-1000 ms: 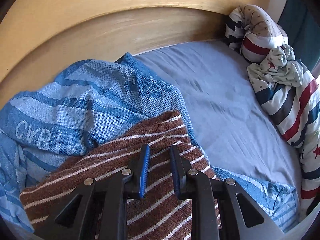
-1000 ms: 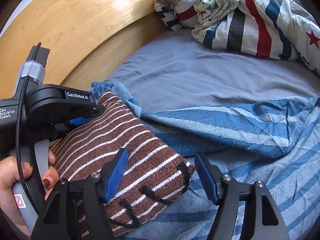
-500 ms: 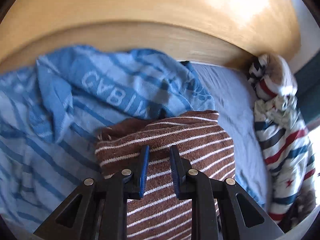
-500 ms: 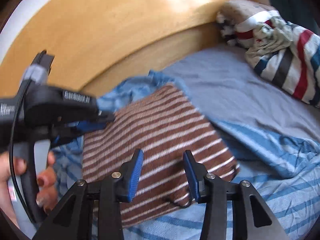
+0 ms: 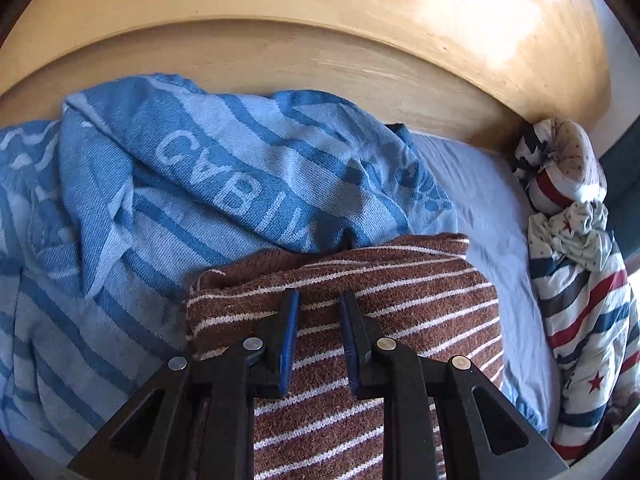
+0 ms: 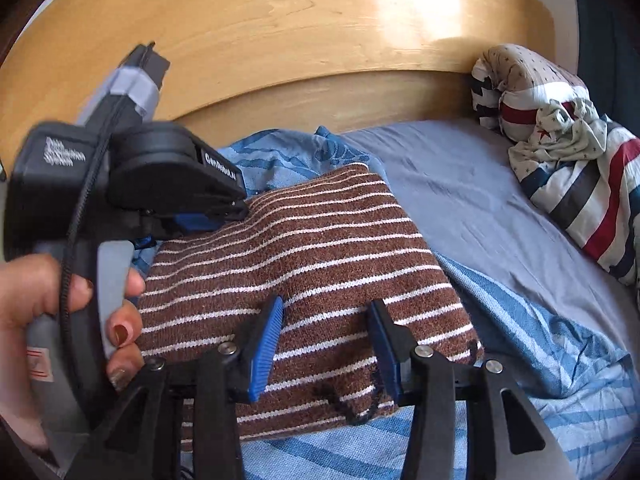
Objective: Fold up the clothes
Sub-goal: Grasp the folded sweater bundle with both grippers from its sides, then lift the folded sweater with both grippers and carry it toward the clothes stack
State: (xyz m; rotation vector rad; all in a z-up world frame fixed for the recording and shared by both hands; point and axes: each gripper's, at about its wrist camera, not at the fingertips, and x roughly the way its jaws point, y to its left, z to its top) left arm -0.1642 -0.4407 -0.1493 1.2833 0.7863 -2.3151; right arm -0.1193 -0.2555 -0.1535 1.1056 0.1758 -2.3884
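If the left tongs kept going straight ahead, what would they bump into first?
Probably the brown striped sweater: the left tongs hang low over it. Beyond lies the blue towel, then the wooden headboard. Depth is hard to judge.

brown white-striped sweater (image 6: 320, 264) | folded flat | atop blue blanket (image 5: 200, 184)

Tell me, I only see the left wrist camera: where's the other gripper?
Observer: The right gripper hangs over the near edge of the brown striped sweater, jaws wide apart.
Operator: Who holds my gripper?
Observer: A hand wraps the handle of the left gripper, whose tip sits at the sweater's far left corner.
Operator: Anything funny on the sweater?
Observer: Black yarn loops at its near edge.
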